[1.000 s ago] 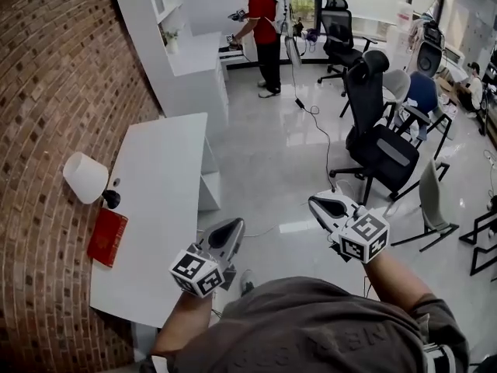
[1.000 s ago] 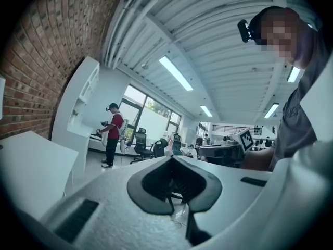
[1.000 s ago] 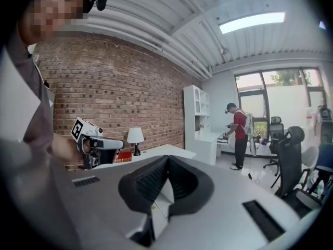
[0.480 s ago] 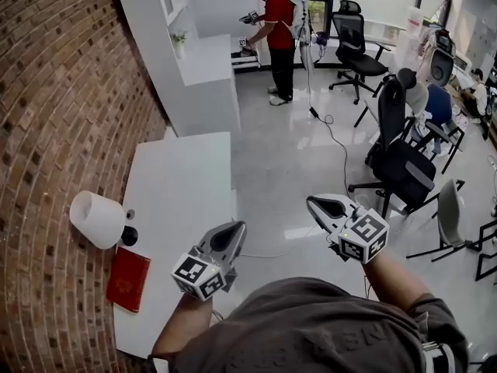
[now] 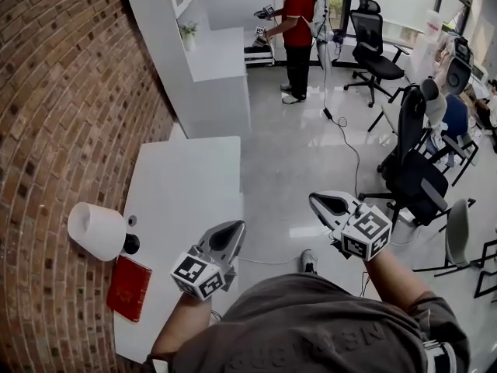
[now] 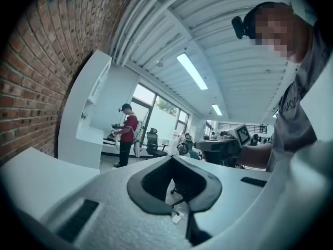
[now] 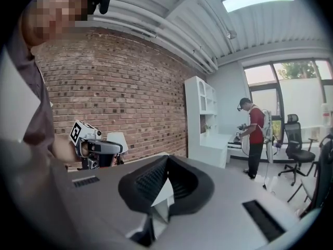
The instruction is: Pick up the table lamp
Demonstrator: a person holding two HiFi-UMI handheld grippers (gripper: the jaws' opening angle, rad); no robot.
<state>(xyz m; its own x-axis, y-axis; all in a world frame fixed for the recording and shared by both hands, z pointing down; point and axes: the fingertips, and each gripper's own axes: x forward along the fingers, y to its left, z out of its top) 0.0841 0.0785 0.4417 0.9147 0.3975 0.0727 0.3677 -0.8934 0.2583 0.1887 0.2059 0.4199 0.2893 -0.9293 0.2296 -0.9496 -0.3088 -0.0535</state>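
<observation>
The table lamp (image 5: 97,231) has a white shade and a small black base. It stands at the left edge of the white table (image 5: 182,200), against the brick wall. My left gripper (image 5: 237,225) hovers over the table's right edge, well to the right of the lamp, shut and empty. My right gripper (image 5: 314,198) is over the floor further right, also shut with nothing in it. In the left gripper view the jaws (image 6: 171,158) meet at the tips. In the right gripper view the jaws (image 7: 167,157) meet too, and the lamp shade (image 7: 117,138) peeks out behind the left gripper (image 7: 96,148).
A red book (image 5: 129,287) lies on the table just in front of the lamp. The brick wall (image 5: 62,115) bounds the left. A white cabinet (image 5: 213,76) stands beyond the table. A person in a red shirt (image 5: 299,22) stands far off, with office chairs (image 5: 411,154) at the right.
Both grippers have been carried forward alongside the table, still shut. The lamp and red book have slid lower in the head view, nearer the left gripper.
</observation>
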